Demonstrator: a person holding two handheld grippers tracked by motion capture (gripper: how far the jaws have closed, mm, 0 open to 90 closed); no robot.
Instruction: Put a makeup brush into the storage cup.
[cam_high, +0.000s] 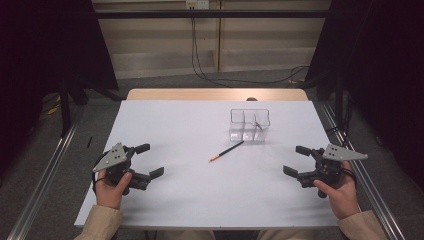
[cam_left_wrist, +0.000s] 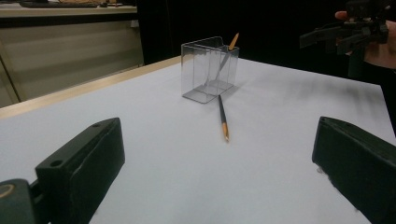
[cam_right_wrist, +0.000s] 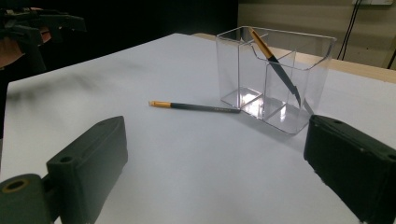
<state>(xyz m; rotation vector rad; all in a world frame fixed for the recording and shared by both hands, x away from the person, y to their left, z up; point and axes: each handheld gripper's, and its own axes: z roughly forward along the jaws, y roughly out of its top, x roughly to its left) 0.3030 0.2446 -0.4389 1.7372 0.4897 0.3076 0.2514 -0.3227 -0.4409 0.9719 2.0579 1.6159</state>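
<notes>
- Jaws of the left gripper (cam_high: 150, 160) stand spread and hold nothing; it rests low at the left edge of the white surface (cam_high: 190, 200), pointing inward toward the middle.
- Lying flat near the middle is one loose pencil (cam_high: 226, 151), its long axis running diagonally from the orange end at near-left up to the dark end, which touches or nearly touches the foot of the clear organizer (cam_high: 249, 126).
- One clear organizer stands upright beyond it, divided into compartments; a second pencil (cam_right_wrist: 275, 65) leans inside, orange end up over the rim.
- Jaws of the right gripper (cam_high: 296, 160) are likewise spread and empty, at the right edge.
- Count: two grippers, two pencils, one organizer.
- Judged from the high view, both grippers sit about equally far from the loose pencil; the orange end points toward the left one.
</notes>
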